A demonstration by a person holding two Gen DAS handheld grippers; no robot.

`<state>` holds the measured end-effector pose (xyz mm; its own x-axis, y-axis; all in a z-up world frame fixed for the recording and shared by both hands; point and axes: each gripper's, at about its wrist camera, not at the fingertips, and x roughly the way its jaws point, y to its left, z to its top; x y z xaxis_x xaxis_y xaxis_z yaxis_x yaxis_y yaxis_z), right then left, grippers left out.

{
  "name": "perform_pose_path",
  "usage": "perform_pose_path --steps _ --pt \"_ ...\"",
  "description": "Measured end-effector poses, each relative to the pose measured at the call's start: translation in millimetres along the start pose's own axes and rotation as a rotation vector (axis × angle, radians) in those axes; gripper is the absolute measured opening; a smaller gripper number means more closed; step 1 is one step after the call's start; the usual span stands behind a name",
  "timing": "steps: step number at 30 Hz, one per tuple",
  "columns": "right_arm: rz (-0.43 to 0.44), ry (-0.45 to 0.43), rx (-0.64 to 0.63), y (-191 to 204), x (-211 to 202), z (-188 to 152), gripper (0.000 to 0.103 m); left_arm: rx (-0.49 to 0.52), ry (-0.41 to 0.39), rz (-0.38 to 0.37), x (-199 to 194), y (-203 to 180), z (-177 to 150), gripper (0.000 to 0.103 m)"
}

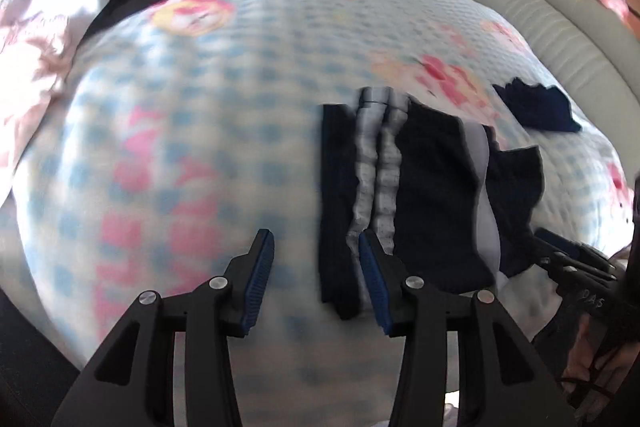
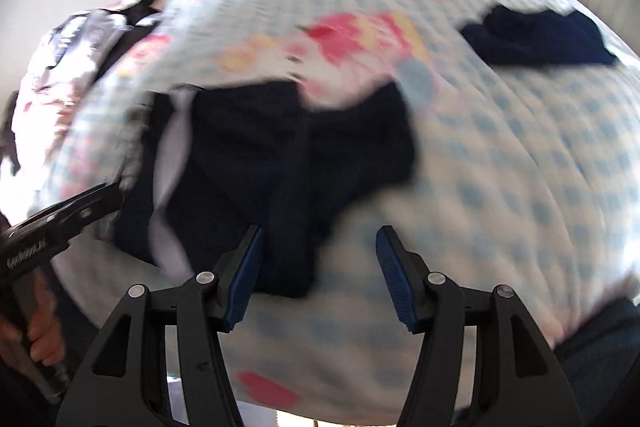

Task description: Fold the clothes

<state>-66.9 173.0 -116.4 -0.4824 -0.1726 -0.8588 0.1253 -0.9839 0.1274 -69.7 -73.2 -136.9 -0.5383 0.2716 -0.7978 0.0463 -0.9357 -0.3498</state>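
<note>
Two handheld grippers hover over a dark navy garment (image 1: 432, 195) lying flat on a blue-checked bedspread (image 1: 200, 131). The left gripper (image 1: 316, 247) and right gripper (image 2: 320, 247) both have fingers apart, gripping nothing.

Two grippers show: the left gripper (image 1: 316, 247) and the right gripper (image 2: 320, 241), one in each hand.

On the one bed (image 1: 248, 75) lie two dark navy garments: a larger one (image 1: 432, 195) at the near edge and a small one (image 1: 536, 109) near the right edge.

At the far left corner sits one heap of clothes (image 1: 60, 11); its pieces cannot be counted.
</note>
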Motion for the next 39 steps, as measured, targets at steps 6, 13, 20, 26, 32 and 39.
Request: perform_pose_path --steps 6,13,20,26,32,39 --pt "0.023 -0.025 0.071 -9.9 -13.7 -5.6 0.06 -0.046 -0.001 -0.116 -5.0 9.3 1.6 0.046" --pt "-0.052 0.02 0.04 -5.5 -6.0 -9.2 0.059 -0.085 -0.014 -0.056 -4.4 25.0 4.4 0.046" --pt "0.002 -0.032 0.099 -26.4 -27.0 0.9 0.065 -0.18 -0.008 -0.235 -3.5 39.0 5.9 0.049" --pt "0.24 0.08 0.164 -32.3 5.9 14.0 0.065 -0.16 0.039 -0.313 17.4 27.3 11.4 0.049" --pt "0.284 0.128 0.106 -15.3 42.1 27.6 0.069 -0.113 0.122 -0.269 45.5 12.2 19.5 0.053" --pt "0.297 0.07 0.047 -0.1 29.8 42.9 0.017 -0.023 0.093 -0.225 21.2 -18.5 30.7 0.013"
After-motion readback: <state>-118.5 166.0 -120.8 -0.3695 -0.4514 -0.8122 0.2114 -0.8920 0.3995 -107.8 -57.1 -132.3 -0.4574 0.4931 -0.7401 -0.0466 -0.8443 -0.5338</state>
